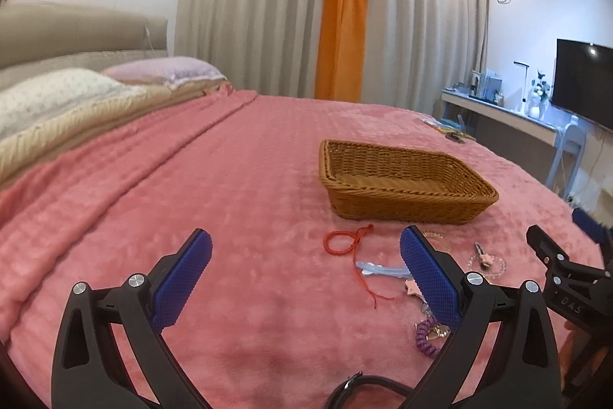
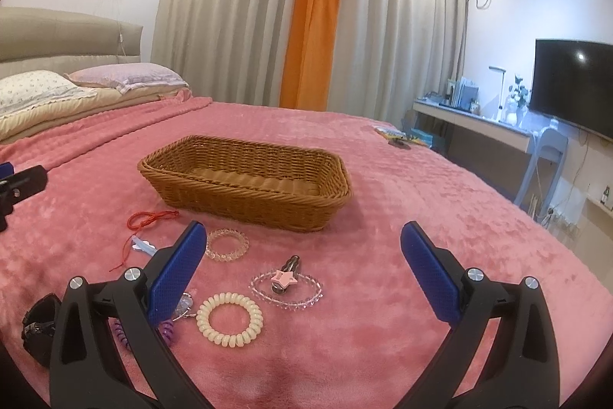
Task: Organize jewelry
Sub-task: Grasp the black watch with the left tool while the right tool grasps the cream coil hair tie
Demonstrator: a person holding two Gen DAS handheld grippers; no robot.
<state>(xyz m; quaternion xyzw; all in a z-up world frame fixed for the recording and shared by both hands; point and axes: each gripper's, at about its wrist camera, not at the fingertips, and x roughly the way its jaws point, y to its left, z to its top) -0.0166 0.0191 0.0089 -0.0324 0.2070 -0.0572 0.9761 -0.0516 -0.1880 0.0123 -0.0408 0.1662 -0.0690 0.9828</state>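
While both grippers hang over the pink blanket (image 2: 383, 179), nothing held in either one. Left gripper (image 1: 306, 267) spread wide, blue pads (image 1: 184, 278) far apart, empty. Right gripper (image 2: 302, 271) spread wide too, also empty. On the blanket, a brown woven basket (image 2: 245, 179), with no jewelry seen inside. Just in front of the basket, a red string bracelet (image 2: 147, 217) and a clear coil hair tie (image 2: 227, 244). Closer in, a cream coil hair tie (image 2: 229, 319) lying flat, and beside it a clear bead bracelet (image 2: 285, 290) with a pink star clip (image 2: 283, 276) resting inside its ring. Near the red string, a pale blue clip (image 1: 379, 269). Half hidden behind the fingers, a purple coil hair tie (image 1: 425, 336) close to some shiny charms. Low in the left view, a black strap (image 1: 367, 386) at the edge. Farther back, pillows (image 2: 122, 75), grey curtains (image 2: 230, 14) and a TV (image 2: 571, 83).
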